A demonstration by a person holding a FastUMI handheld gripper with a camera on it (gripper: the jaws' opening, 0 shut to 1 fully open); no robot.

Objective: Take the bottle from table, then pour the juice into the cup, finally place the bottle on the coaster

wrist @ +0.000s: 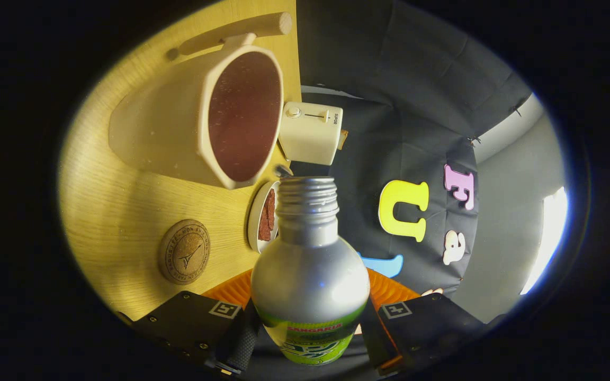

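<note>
My gripper [309,338] is shut on a silver metal bottle [309,270] with a green label, both fingers pressing its lower body. The bottle's threaded neck is uncapped and points toward the rim of the cream cup [199,119]. The whole view is rolled sideways, so the bottle is tipped over relative to the wooden table [119,211]. The cup has a wide mouth and holds dark reddish-brown juice [244,116]. A round cork coaster [184,252] with an embossed mark lies on the table nearer to my fingers than the cup.
A small white dish [260,217] with reddish pieces sits just behind the bottle's neck. A cream toaster [311,132] stands beyond the cup near the table's far edge. A wooden rolling-pin-like handle [233,32] lies past the cup.
</note>
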